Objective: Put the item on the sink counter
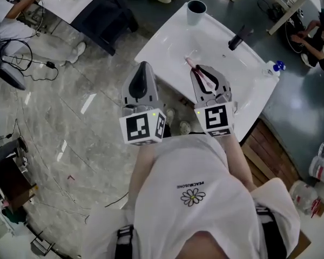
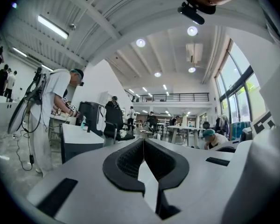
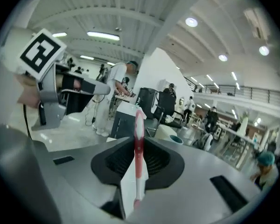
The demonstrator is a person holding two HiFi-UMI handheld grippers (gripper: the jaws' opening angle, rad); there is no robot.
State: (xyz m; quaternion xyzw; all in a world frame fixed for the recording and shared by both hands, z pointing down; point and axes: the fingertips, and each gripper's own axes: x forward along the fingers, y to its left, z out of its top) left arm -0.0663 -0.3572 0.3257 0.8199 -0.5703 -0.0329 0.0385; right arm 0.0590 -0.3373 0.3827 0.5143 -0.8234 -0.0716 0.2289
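Right gripper view: right hand-held gripper [image 3: 137, 146] pinches a red-and-white toothbrush [image 3: 138, 125], ready to set it on the sink bench [image 1: 167, 42]; left hand-held gripper [image 2: 143, 146] closed, empty.

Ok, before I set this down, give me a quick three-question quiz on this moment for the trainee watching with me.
1. True or false: the left gripper has something between its jaws.
2. What is the right gripper shut on?
A) a cup
B) a red toothbrush
C) a bottle
3. Fill in: in the head view, the dark-rimmed cup stands on the white ___.

Key:
1. False: its jaws are together with nothing between them.
2. B.
3. sink counter.
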